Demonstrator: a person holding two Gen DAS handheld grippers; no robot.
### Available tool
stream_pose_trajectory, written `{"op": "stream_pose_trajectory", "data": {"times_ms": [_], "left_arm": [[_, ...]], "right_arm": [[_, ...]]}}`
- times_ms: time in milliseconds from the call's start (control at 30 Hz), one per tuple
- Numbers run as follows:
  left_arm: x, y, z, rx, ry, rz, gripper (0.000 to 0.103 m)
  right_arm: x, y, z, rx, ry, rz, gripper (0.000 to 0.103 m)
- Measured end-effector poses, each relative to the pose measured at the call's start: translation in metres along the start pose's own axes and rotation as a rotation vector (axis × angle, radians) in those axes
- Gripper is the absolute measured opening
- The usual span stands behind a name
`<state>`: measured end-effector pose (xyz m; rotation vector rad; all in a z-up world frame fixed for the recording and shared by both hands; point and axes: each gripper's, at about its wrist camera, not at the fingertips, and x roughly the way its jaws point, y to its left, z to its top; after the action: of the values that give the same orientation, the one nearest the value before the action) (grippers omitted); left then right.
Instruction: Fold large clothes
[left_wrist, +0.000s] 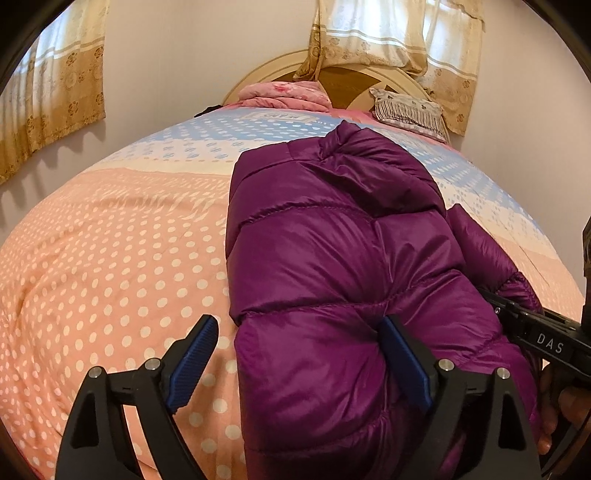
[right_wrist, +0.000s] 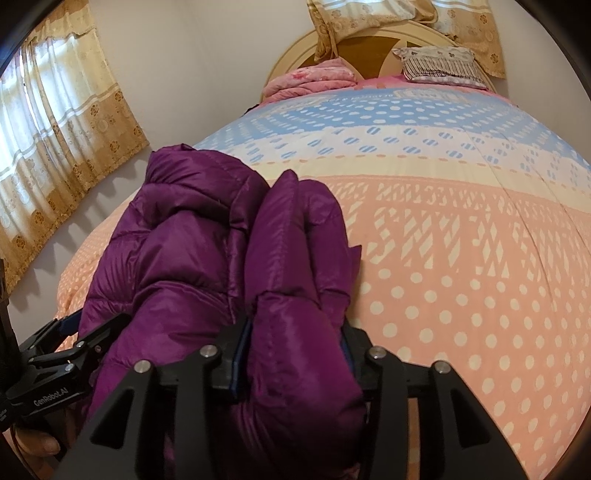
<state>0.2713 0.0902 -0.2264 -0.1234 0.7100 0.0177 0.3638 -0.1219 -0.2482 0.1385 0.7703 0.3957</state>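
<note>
A purple puffer jacket (left_wrist: 332, 236) lies folded lengthwise on the bed, and it also shows in the right wrist view (right_wrist: 192, 236). My left gripper (left_wrist: 299, 354) is open at the jacket's near left edge; its right finger presses on the fabric and its left finger is over the bedspread. My right gripper (right_wrist: 295, 354) is shut on a thick fold of the jacket, a sleeve or side panel (right_wrist: 295, 236). The right gripper appears in the left wrist view (left_wrist: 517, 317) at the jacket's right side. The left gripper appears in the right wrist view (right_wrist: 70, 332).
The bed has a pink, cream and blue polka-dot bedspread (left_wrist: 110, 258). A folded pink quilt (left_wrist: 284, 92) and a striped pillow (left_wrist: 410, 110) lie by the round headboard (right_wrist: 295, 48). Curtains (right_wrist: 55, 129) hang on the walls to the left and behind the bed.
</note>
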Motion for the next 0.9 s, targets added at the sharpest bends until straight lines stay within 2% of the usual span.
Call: {"op": "stream_pose_trajectory", "data": {"times_ms": [233, 367, 433, 500, 567, 633, 800, 900], "left_arm": [[-0.006, -0.004, -0.005, -0.012, -0.019, 0.029, 0.09], [-0.023, -0.005, -0.005, -0.024, -0.038, 0.094, 0.09], [-0.046, -0.006, 0.0, -0.045, -0.077, 0.102, 0.09], [-0.083, -0.011, 0.008, -0.035, -0.154, 0.109, 0.09], [-0.121, -0.015, 0.014, -0.03, -0.212, 0.136, 0.09], [-0.159, -0.016, 0.013, -0.024, -0.277, 0.138, 0.09], [-0.242, -0.012, 0.003, -0.04, -0.349, 0.124, 0.09], [-0.268, -0.009, 0.002, -0.049, -0.368, 0.117, 0.09]], "right_arm": [[0.0, 0.004, -0.001, -0.008, -0.016, -0.044, 0.054], [-0.013, 0.008, -0.002, 0.002, -0.036, -0.068, 0.055], [-0.034, 0.011, 0.0, 0.003, -0.067, -0.087, 0.055], [-0.056, 0.016, 0.002, -0.002, -0.089, -0.116, 0.06], [-0.089, 0.027, 0.003, -0.023, -0.125, -0.155, 0.067], [-0.128, 0.039, 0.0, -0.036, -0.165, -0.172, 0.068], [-0.202, 0.065, -0.018, -0.03, -0.263, -0.183, 0.073], [-0.233, 0.081, -0.022, -0.044, -0.318, -0.186, 0.075]]}}
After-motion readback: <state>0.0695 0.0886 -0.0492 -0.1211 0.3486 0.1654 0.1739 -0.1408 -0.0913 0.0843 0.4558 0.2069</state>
